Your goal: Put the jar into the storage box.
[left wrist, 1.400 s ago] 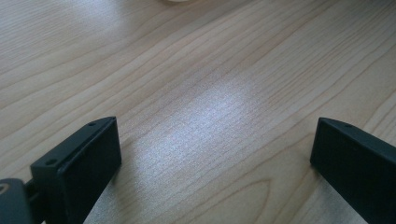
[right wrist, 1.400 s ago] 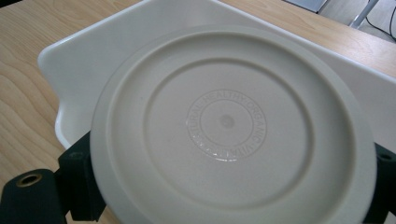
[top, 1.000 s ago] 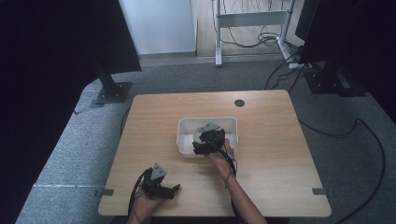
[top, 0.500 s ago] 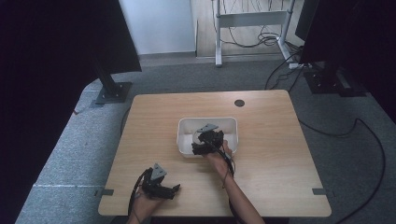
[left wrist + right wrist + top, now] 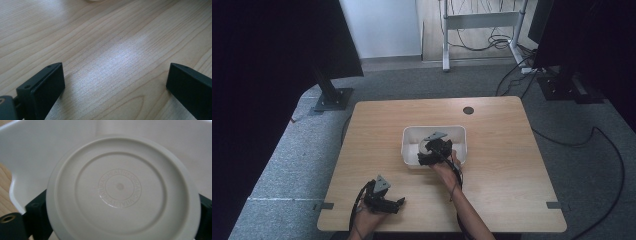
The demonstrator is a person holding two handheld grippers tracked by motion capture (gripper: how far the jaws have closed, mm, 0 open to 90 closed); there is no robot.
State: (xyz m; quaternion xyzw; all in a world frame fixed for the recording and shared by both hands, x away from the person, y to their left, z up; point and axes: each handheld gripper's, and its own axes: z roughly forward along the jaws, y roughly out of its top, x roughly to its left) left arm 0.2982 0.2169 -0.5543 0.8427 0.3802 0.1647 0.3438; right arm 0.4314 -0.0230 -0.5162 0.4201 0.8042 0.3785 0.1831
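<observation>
A round off-white dish [image 5: 120, 187] with embossed lettering around its centre faces the right gripper view, and my right gripper [image 5: 121, 215] is shut on it, one black jaw at each side of its rim. In the high view this right gripper [image 5: 432, 152] holds the dish [image 5: 424, 146] inside the white bin [image 5: 452, 128] at the table's middle. My left gripper [image 5: 394, 204] rests low near the front left of the table. In its own view the left gripper [image 5: 115, 82] stands wide open over bare wood.
The white bin's wall [image 5: 32, 150] curves behind the dish. The wooden table [image 5: 512, 165] has a round cable hole [image 5: 468, 110] at the back. Dark stands and cables lie on the grey floor beyond the table.
The right gripper with the dish has shifted very slightly left inside the bin. The left gripper has stayed put.
</observation>
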